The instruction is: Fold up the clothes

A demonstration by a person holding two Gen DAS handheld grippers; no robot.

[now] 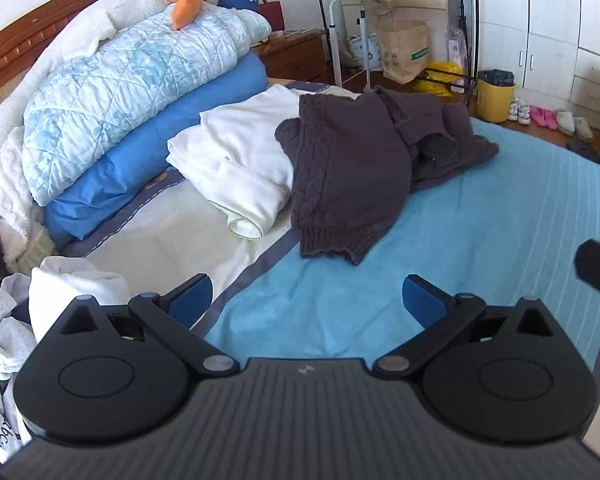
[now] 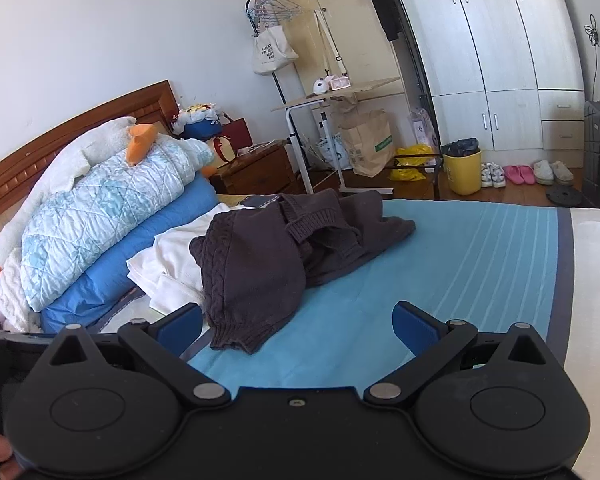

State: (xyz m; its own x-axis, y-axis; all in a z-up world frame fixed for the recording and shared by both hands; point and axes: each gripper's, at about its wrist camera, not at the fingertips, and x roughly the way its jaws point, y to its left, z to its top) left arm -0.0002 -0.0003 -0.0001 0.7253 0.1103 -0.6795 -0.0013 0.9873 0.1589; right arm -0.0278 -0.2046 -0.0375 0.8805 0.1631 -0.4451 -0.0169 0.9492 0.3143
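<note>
Sweater (image 1: 352, 168), dark brown cable knit, is lying crumpled mid-bed on the blue striped sheet (image 1: 500, 248), its left part overlapping a white folded garment (image 1: 240, 148); ribbed hem is pointing toward the near edge, the far right part is bunching into a lump with a ribbed band (collar or cuff, can't tell which).

Left gripper (image 1: 307, 300) is hovering above the near sheet with its blue pads spread wide, holding nothing. Right gripper (image 2: 298, 326) is likewise spread and empty, with the near hem of the sweater (image 2: 256, 264) sitting just beyond its left pad.

Step in hand, judging by this: reaching in to take the sweater and spread it flat before folding. To do it well, each gripper should probably be pinching one hem corner or one shoulder, not the bunched middle, then lifting clear of the white garment so that one isn't dragging along. Thick knit is likely stretching and sagging under its own weight, so pinch the ribbed edge (firmer there).

Textures: knit is heavy, rope-patterned, matte; white garment is smooth, soft, with a rolled cuff; sheet is fleecy. Far left, a quilted pale-blue blanket (image 1: 128, 92) is stacking on a blue roll, with a plush goose (image 1: 80, 24) on top.
</note>
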